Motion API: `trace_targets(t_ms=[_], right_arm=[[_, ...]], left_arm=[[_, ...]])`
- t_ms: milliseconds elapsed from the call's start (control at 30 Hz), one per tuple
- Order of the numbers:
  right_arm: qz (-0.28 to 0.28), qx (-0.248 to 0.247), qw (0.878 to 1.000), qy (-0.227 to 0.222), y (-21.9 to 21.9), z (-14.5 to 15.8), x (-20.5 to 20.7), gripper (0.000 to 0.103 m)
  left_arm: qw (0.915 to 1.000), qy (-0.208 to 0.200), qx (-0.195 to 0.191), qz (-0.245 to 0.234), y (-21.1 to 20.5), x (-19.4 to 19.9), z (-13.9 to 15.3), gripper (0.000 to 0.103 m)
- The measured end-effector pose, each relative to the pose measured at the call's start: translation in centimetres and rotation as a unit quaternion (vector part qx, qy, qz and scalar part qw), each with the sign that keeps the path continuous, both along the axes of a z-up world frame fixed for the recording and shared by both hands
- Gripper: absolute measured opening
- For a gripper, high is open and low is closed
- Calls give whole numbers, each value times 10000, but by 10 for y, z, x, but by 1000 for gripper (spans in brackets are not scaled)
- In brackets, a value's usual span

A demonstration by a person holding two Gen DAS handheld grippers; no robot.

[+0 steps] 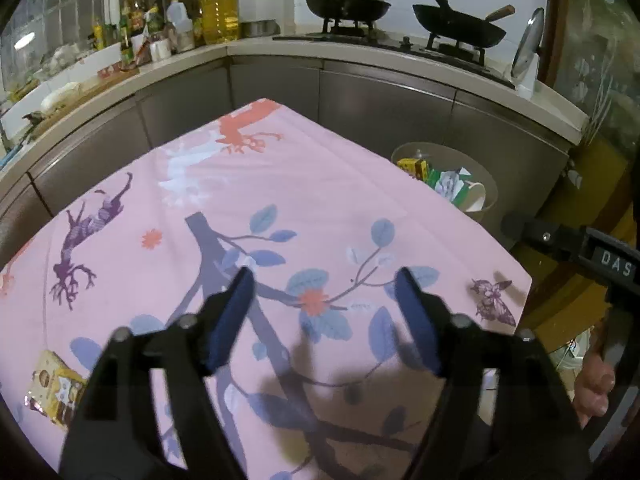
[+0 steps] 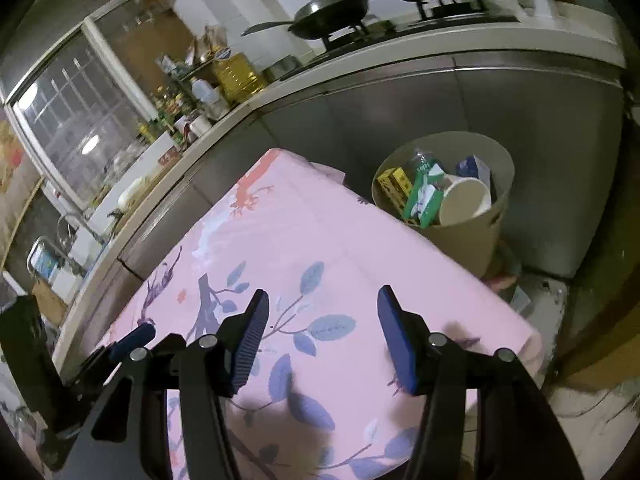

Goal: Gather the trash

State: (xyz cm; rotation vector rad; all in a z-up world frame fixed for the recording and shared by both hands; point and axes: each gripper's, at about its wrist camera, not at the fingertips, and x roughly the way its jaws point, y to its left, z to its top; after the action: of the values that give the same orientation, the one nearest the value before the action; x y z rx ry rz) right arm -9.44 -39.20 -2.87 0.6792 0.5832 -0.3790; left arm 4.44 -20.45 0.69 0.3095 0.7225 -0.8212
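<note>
1. Left wrist view: the left gripper [image 1: 324, 276] hangs over the pink cloth [image 1: 304, 184], jaws wide apart and holding nothing.
2. A yellow box [image 1: 54, 388] lies on the cloth at the near left edge, just beside the left finger's arm.
3. At the right edge of this view, a hand [image 1: 596, 384] grips the other tool's black body.
4. Right wrist view: the right gripper [image 2: 322, 300] also hovers above the cloth, jaws spread wide, nothing between them.
5. The left gripper's blue finger [image 2: 134, 340] shows low at the left.
6. Past the cloth's far right edge stands the bin [image 2: 472, 236], on the floor against the cabinets [image 2: 520, 100].
7. In the bin lie a paper cup [image 2: 466, 202], a green carton [image 2: 424, 192], a yellow carton [image 2: 394, 182] and a plastic bottle [image 2: 420, 158].
8. Farthest, on the counter [image 1: 256, 46], sit a lidded wok [image 1: 346, 0], a second pan [image 1: 460, 26] and an oil jug [image 1: 220, 14].
</note>
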Motion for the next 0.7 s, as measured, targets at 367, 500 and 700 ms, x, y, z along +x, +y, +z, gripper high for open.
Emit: trace_targets(t_ms=[367, 500, 700], right_arm=[[-281, -97, 9987, -418, 21, 11, -14, 70], [-409, -99, 9974, -584, 24, 13, -26, 76], [-426, -196, 9969, -633, 37, 18, -41, 78]], left_arm=[[9993, -345, -56, 139, 17, -20, 15, 82], [9987, -455, -60, 199, 22, -29, 19, 89], [9972, -661, -113, 336, 34, -45, 27, 97]])
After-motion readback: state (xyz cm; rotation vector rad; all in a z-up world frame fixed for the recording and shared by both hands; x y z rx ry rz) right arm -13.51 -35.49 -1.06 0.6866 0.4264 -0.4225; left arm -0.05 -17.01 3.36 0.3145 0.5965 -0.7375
